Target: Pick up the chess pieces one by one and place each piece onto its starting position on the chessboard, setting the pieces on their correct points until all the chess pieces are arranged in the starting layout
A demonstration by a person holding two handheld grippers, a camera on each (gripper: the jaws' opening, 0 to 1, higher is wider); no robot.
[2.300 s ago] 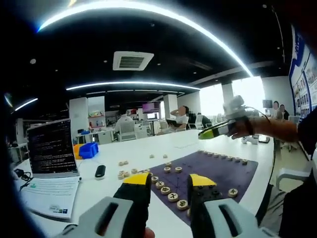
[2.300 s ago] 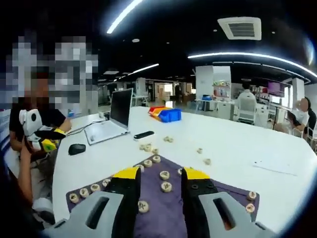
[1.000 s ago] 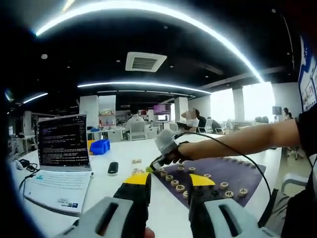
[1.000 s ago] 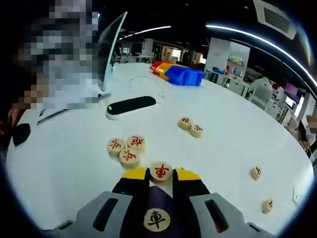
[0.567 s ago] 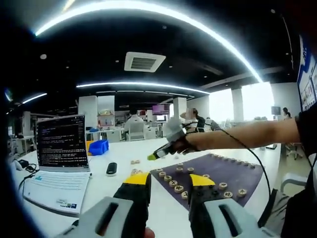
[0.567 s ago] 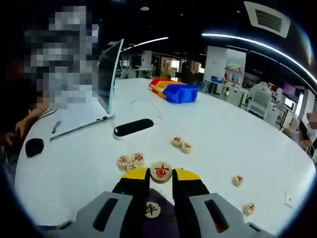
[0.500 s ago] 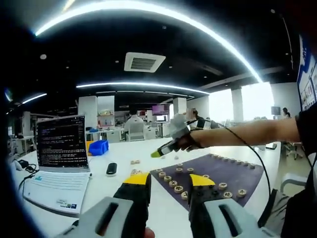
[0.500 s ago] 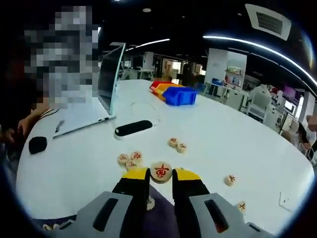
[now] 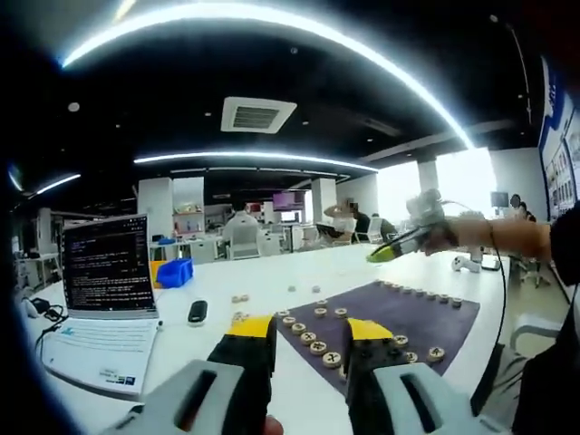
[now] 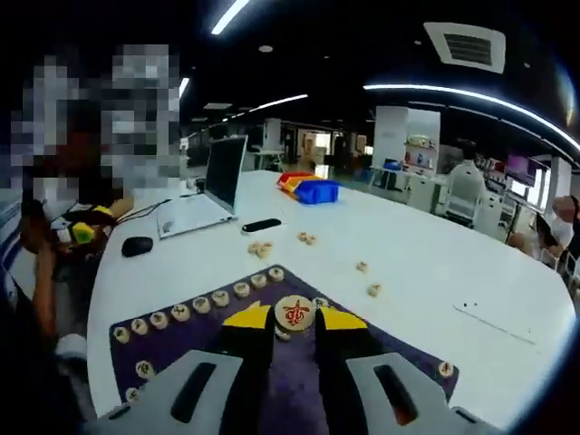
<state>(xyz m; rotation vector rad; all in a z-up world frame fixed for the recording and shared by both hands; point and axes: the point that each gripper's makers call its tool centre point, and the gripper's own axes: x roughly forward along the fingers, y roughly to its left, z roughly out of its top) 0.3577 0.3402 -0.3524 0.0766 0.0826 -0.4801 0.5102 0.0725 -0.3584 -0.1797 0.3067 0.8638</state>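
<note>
A round xiangqi piece with a red character (image 10: pixel 294 313) is held clamped between the yellow-tipped jaws of the right hand-held gripper (image 10: pixel 294 319), raised above the purple chessboard (image 10: pixel 181 340) on the white counter (image 10: pixel 408 263), so the piece's target point is judged to lie below and ahead of it. A row of pieces (image 10: pixel 195 305) is already set along the board's left edge. The left hand-held gripper (image 9: pixel 306 333) is held empty with jaws narrowly parted, well back at the near edge.
</note>
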